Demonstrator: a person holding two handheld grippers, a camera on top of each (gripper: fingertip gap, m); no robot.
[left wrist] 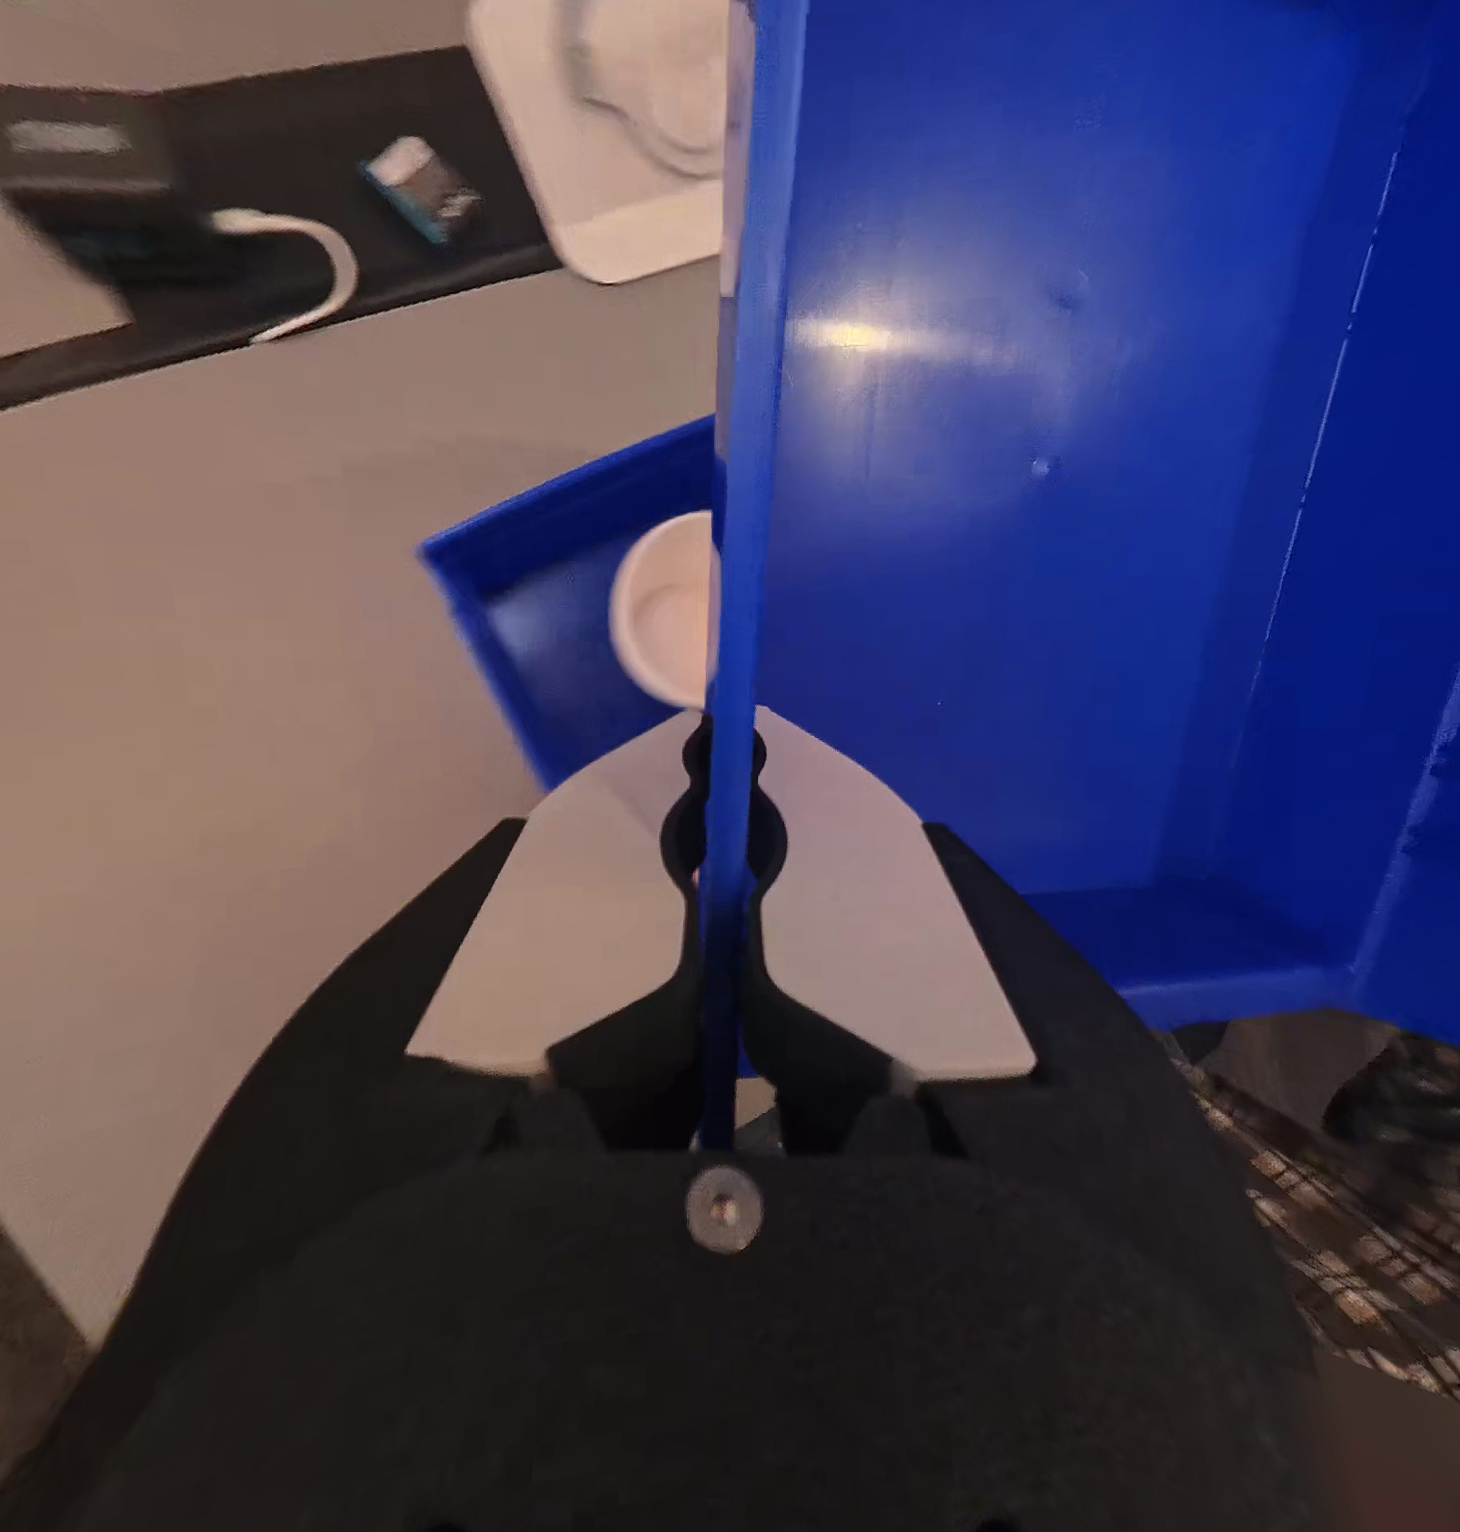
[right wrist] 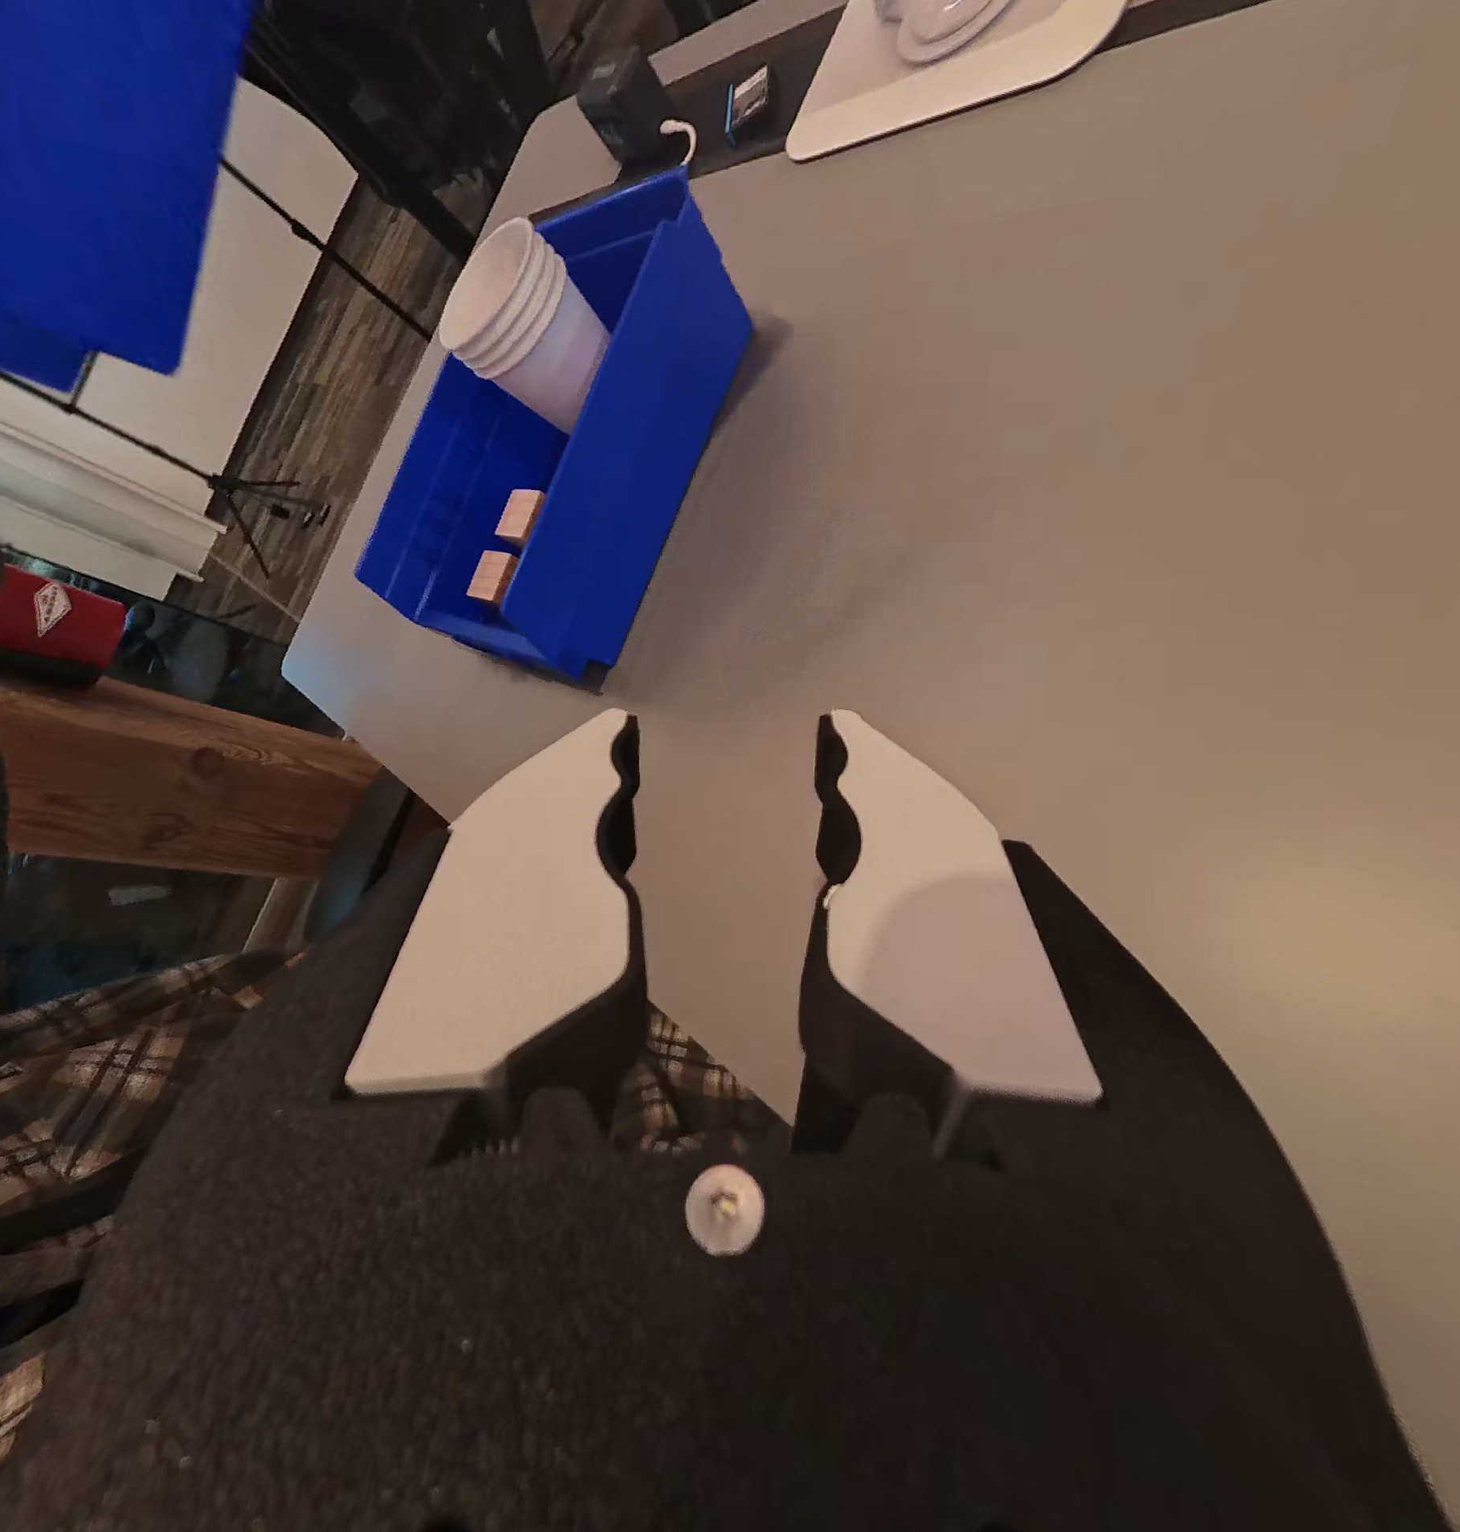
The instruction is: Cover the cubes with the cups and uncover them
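L tongs (left wrist: 722,796): closed on thin edge of a blue bin wall (left wrist: 735,497); bin seen held up, its inside (left wrist: 1042,497) filling the right of the L view.
R tongs (right wrist: 727,738): parted, moderate gap, nothing held; seen over bare table (right wrist: 1124,580).
2nd bin (right wrist: 627,464): blue, set on table near its corner, ahead-left of R tongs.
Cups (right wrist: 519,323): white, nested stack, lying tilted at far end of 2nd bin, rims over bin edge. In L view one white rim (left wrist: 669,613) seen in bin behind the held wall.
Cubes (right wrist: 507,543): two, wood, side by side at near end of 2nd bin, apart from cups.
Mat (right wrist: 942,91): pale, far end of table, white dishes on it.
Black box (right wrist: 619,99): far table edge, white cable attached.
Plaid cloth (right wrist: 88,1078): noted below R tongs.
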